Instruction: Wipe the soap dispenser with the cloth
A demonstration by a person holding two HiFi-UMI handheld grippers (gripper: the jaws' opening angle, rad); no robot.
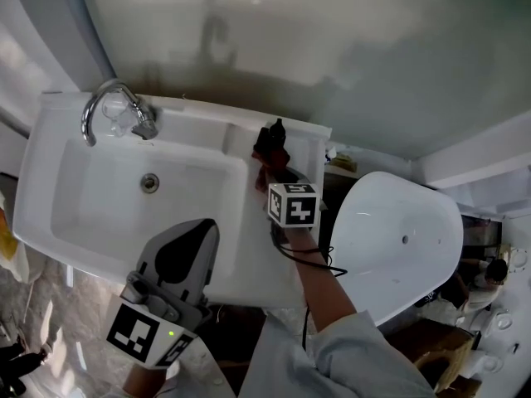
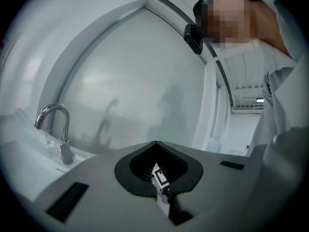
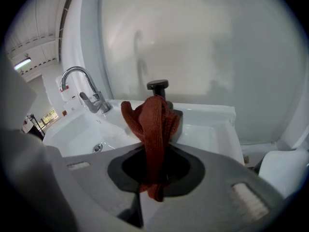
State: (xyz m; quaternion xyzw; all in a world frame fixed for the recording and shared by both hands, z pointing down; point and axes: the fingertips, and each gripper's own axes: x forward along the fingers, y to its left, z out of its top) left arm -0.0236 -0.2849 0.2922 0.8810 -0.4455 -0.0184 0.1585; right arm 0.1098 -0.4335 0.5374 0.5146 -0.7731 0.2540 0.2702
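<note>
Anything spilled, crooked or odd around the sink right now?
Nothing stands out. The cloth is pinched in the right gripper and bunched against the dispenser, which stands upright on the sink ledge. No spill shows.

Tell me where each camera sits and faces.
Head view: on the head, facing steeply down at the sink; left gripper, right gripper, sleeve show.
Left gripper view: on that gripper, facing the wall above the tap; shut jaws, torso show.
Right gripper view: on that gripper, facing the dispenser; jaws shut on the cloth.
All share the tap.
</note>
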